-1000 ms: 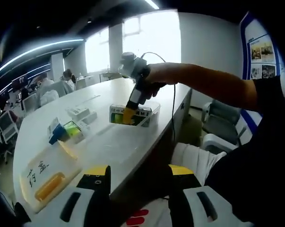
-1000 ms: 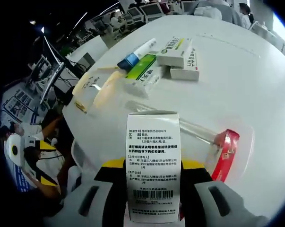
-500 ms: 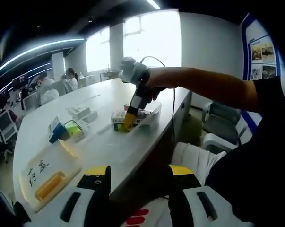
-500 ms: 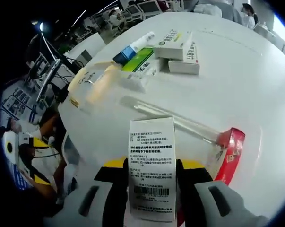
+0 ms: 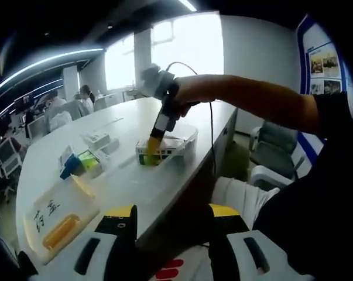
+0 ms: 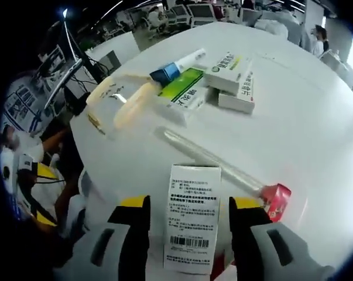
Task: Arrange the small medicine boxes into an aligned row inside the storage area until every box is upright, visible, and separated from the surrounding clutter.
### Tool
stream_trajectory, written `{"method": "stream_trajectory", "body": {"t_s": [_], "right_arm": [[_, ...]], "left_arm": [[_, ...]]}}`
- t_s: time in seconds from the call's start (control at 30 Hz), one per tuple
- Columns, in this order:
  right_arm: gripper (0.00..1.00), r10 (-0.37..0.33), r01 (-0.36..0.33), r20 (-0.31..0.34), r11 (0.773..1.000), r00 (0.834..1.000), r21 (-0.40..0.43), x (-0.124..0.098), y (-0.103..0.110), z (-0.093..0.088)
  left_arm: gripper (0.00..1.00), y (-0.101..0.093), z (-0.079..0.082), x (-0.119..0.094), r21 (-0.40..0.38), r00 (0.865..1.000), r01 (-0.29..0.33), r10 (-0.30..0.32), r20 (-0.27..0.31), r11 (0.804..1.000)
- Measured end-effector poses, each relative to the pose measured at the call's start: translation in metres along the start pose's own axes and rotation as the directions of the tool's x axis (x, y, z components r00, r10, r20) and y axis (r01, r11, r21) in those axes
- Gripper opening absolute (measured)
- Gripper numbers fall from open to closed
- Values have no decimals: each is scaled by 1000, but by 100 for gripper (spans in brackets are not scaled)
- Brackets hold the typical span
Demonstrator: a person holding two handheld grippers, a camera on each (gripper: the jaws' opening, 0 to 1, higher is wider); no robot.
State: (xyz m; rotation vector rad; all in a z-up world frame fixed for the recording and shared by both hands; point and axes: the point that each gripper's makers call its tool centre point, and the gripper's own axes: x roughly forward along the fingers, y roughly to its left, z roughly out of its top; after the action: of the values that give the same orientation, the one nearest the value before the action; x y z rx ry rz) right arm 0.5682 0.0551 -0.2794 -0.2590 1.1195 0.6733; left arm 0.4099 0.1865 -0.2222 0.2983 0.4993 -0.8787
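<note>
Standing inside the clear bin [image 6: 223, 167] near the desk [image 6: 305, 111] edge, a white box [image 6: 192, 216] sits between the right gripper [image 6: 191, 213]'s spread jaws; the left gripper [image 5: 170, 219] hangs open past the edge.

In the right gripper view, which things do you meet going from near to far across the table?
White medicine box with barcode between the tool's jaws → clear storage bin rim → green box → blue-capped tube.
</note>
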Motion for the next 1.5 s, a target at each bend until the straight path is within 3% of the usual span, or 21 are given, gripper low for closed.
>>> {"method": "stream_trajectory", "body": {"t_s": [0.1, 0.27, 0.5, 1.03, 1.23, 1.33, 1.5], "right_arm": [[51, -17, 17, -17, 1000, 1000, -12, 5, 1, 4], [38, -96, 91, -67, 993, 993, -70, 10, -7, 5], [35, -127, 129, -75, 991, 989, 25, 2, -10, 2], [35, -121, 122, -17, 984, 992, 131, -11, -28, 5], [36, -171, 172, -14, 980, 985, 96, -9, -36, 5], [36, -218, 218, -8, 976, 976, 16, -7, -42, 6], [36, -241, 239, -3, 966, 971, -97, -10, -41, 12]], "left_arm": [[47, 1, -1, 0, -2, 1000, -2, 2, -3, 1000], [47, 3, -5, 0, -6, 1000, -2, 2, -9, 1000], [47, 8, -8, -1, -16, 1000, -4, 4, -7, 1000], [47, -1, -11, 7, -17, 1000, 18, -18, -11, 1000], [47, -1, -4, 3, -11, 1000, 15, -15, 7, 1000], [46, -2, -4, 3, -7, 1000, 16, -15, 6, 1000], [46, -3, -8, 5, -14, 1000, 17, -17, -2, 1000]]}}
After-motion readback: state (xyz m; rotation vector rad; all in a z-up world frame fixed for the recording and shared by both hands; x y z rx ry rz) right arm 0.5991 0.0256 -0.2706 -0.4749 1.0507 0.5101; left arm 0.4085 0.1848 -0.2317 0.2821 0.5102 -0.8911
